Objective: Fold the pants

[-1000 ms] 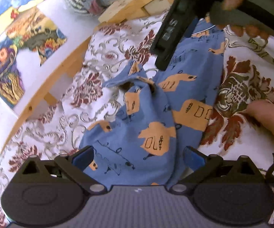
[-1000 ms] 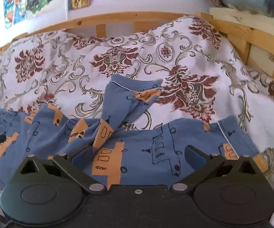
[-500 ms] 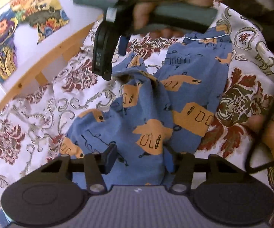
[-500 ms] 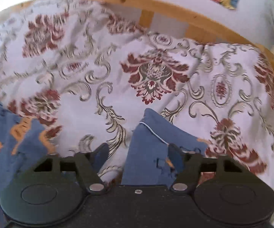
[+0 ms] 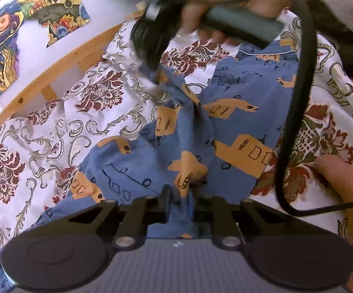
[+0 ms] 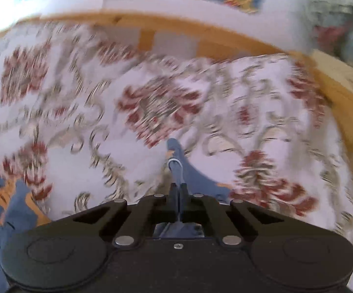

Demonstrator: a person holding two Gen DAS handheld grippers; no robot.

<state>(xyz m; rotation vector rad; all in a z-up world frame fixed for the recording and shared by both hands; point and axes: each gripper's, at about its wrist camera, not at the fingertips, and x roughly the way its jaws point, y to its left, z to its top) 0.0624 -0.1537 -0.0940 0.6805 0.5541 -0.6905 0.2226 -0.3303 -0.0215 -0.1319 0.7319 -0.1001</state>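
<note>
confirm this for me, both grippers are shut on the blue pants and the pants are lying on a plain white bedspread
Not quite: the bedspread is white with a red floral pattern, as the left wrist view shows. The left gripper and right gripper are both shut on the blue pants.

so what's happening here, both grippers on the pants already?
Yes. A person is working blue patterned pants spread on a floral bedspread. The left gripper is shut on a bunched fold at the near end. The right gripper is shut on an edge of the fabric, which shows in the left view as a leg end pulled up off the bed. The right view is motion-blurred. Nothing is folded flat yet.
</note>
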